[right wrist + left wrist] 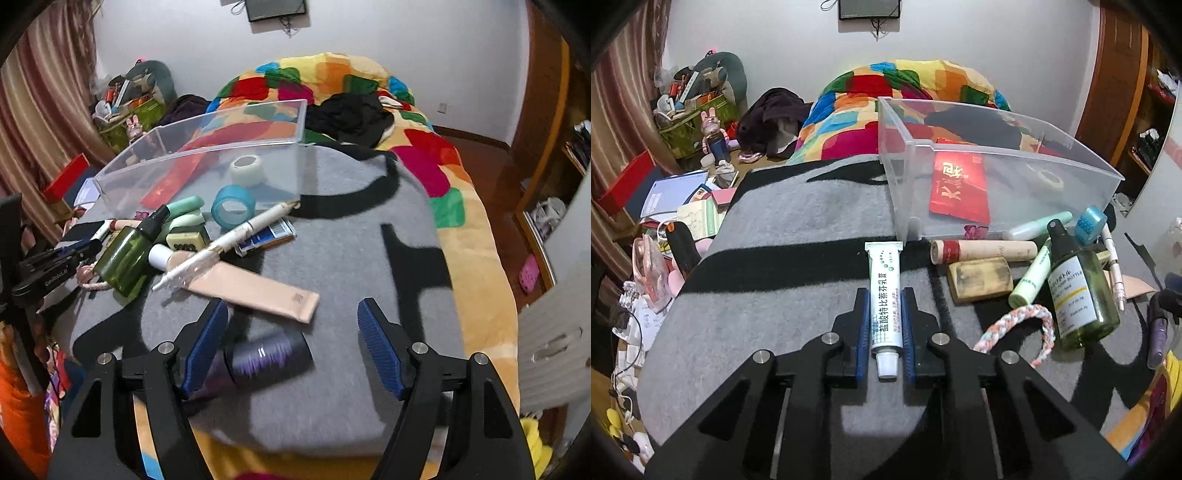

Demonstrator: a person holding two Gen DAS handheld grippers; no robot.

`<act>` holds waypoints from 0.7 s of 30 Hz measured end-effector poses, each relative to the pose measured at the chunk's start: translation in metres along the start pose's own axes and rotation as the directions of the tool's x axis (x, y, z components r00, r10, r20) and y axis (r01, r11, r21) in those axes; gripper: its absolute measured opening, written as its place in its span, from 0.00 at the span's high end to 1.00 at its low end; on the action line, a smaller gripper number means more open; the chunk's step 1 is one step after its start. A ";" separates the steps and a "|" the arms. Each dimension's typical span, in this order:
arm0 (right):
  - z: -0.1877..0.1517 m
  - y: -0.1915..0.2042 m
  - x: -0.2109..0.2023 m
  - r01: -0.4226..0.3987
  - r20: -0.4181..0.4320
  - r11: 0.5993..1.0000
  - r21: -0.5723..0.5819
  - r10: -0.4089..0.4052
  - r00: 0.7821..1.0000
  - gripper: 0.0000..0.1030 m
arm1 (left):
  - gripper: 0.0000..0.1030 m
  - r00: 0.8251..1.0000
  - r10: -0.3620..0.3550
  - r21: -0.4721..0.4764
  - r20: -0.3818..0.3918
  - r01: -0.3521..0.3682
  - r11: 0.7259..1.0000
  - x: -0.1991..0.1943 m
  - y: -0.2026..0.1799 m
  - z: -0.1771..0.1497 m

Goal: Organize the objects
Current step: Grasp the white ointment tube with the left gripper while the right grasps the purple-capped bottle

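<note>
At lower centre, the left hand-held gripper (885, 295) clamps a white ointment tube (884, 299) over the grey blanket (798, 229). The right hand-held gripper (291, 314) gapes wide above a purple-black bottle (267, 354).

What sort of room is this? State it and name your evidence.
Most likely a bedroom: a bed with a colourful patchwork quilt, a striped curtain beside it, and a wooden wardrobe along the wall.
</note>
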State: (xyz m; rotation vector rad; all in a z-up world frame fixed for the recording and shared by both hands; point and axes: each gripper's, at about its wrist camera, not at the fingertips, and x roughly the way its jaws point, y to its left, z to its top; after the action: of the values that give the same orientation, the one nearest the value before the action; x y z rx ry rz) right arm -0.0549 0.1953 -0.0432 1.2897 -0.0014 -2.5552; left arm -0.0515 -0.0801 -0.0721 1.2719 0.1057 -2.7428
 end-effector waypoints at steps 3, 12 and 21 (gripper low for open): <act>-0.006 -0.003 -0.005 0.006 -0.011 1.000 0.015 -0.005 1.000 0.32 | 0.85 1.000 0.002 -0.012 0.004 -0.001 1.000 -0.007 0.004 -0.006; -0.015 0.011 0.011 -0.078 -0.080 0.993 0.089 0.086 0.993 0.31 | 0.85 1.000 -0.012 -0.009 0.019 0.012 1.000 -0.028 0.005 -0.029; -0.021 0.018 0.005 -0.060 -0.044 0.996 0.066 0.063 0.997 0.43 | 0.85 0.999 -0.019 0.035 0.047 0.017 0.999 -0.034 -0.005 -0.038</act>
State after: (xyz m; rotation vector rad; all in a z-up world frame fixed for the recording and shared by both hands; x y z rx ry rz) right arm -0.0366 0.1795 -0.0579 1.3502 -0.1130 -2.4925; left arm -0.0013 -0.0684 -0.0709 1.2197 0.0655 -2.7995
